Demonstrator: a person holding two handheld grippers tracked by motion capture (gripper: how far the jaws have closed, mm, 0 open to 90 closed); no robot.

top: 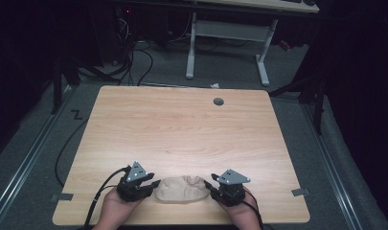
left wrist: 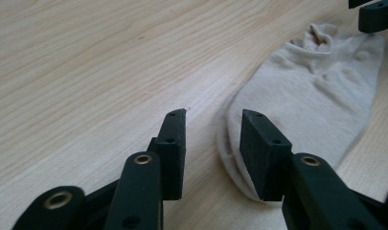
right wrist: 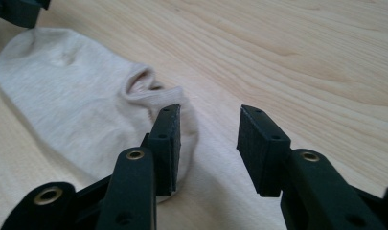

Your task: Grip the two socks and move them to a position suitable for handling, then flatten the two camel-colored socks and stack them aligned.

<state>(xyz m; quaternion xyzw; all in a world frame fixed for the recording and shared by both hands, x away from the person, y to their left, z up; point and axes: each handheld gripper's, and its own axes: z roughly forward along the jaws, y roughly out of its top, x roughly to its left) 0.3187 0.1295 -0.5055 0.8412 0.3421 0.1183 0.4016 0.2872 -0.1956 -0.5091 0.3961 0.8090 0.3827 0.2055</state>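
One beige ankle sock [top: 181,189] lies flat on the wooden worktop [top: 182,129], near its front edge, between the two hands. Fabric is plain and lightly creased, cuff opening puckered; it appears to be a single sock, though the high view is dim. Left hand-held gripper [left wrist: 213,129] stands open at the toe end, holding nothing. Right hand-held gripper [right wrist: 208,127] stands open at the cuff end, likewise empty.

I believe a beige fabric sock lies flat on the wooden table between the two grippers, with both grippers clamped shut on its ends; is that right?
Not quite: the beige fabric sock lies between them on the wooden table, but both the left gripper and right gripper stand open, as each gripper view shows.
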